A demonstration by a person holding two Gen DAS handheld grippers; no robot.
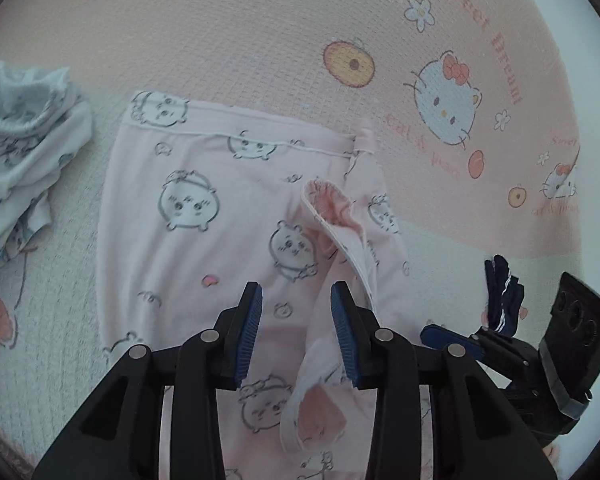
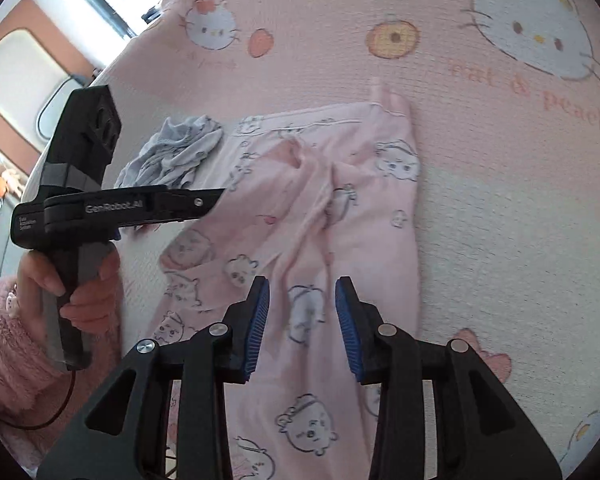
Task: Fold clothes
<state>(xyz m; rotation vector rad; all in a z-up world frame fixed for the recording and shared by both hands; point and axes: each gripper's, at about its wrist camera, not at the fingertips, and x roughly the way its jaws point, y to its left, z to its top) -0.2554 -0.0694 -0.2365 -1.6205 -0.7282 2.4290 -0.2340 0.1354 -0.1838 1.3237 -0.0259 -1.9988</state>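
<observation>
Broadly, the biggest thing in either view is the pink cartoon-cat bedspread (image 1: 284, 32), which fills the background from edge to edge, and its soft, waffle-textured surface could bunch up with whatever gets pinched off it. Spread across the middle of both frames lies the pink printed garment (image 1: 204, 216), hem edge toward the top of the frame, with a loose, half-turned sleeve or opening (image 1: 332, 216) flopped across its centre-right in the left wrist view. Any fold made over that lump would likely trap it and come out crooked (it wants flattening first, I'd judge). At the left edge of the left wrist view sits a crumpled pale-blue garment (image 1: 24, 136), just beside the pink one but apart from it; a wide sweep could drag it along.

A small dark striped item (image 1: 502, 292) lies at lower right of that frame, near the other tool.

The left gripper (image 1: 296, 328) hangs over the lower middle of the garment with its jaws apart and nothing between them. The right gripper (image 2: 302, 326) is likewise spread, empty, above the lower centre in its own view. Closing from this height risks catching only one layer, or the bedspread beneath
</observation>
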